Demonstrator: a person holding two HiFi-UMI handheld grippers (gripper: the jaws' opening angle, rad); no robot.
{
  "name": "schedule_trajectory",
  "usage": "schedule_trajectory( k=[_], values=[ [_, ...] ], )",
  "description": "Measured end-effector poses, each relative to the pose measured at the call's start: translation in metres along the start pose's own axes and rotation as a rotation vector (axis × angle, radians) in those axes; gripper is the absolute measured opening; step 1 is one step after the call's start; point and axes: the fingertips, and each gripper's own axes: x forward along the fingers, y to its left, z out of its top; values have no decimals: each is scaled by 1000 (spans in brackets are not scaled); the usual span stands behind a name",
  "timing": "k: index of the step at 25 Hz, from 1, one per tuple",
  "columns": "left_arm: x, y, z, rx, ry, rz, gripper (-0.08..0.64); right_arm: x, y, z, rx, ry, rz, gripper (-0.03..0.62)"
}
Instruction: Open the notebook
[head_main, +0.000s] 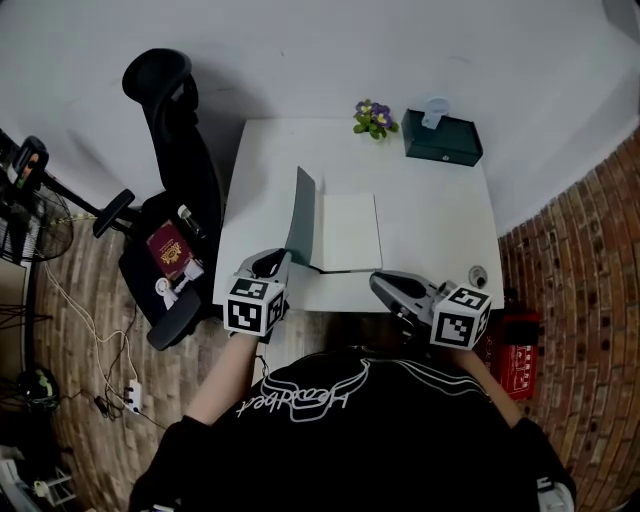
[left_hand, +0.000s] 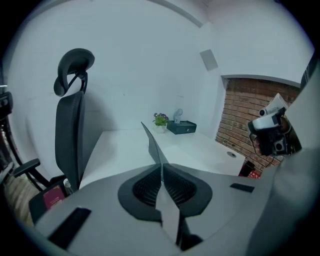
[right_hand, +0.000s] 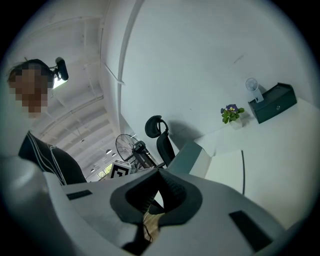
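Note:
The notebook lies on the white table (head_main: 440, 225) with its white page (head_main: 348, 232) showing and its grey cover (head_main: 301, 215) standing nearly upright along the left side. My left gripper (head_main: 286, 260) is at the cover's near corner. In the left gripper view the jaws (left_hand: 161, 168) are shut on the thin cover (left_hand: 152, 145), which rises away from them. My right gripper (head_main: 377, 283) hovers at the table's front edge, just right of the notebook's near corner. In the right gripper view its jaws (right_hand: 159, 174) meet at the tips with nothing between them; the raised cover (right_hand: 192, 157) and page (right_hand: 225, 172) lie beyond.
A small potted plant (head_main: 374, 117) and a dark green box (head_main: 442, 138) stand at the table's far edge. A small round fitting (head_main: 478, 272) sits near the front right corner. A black office chair (head_main: 170, 120) holding a red book (head_main: 170, 250) stands left; a brick wall on the right.

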Motion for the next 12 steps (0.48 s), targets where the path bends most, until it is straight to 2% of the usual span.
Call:
schedule_trajectory(
  k=[12],
  values=[
    [-2,38,-39,-112,10,7,43,11,10,-30,26,-8,-55,0]
  ],
)
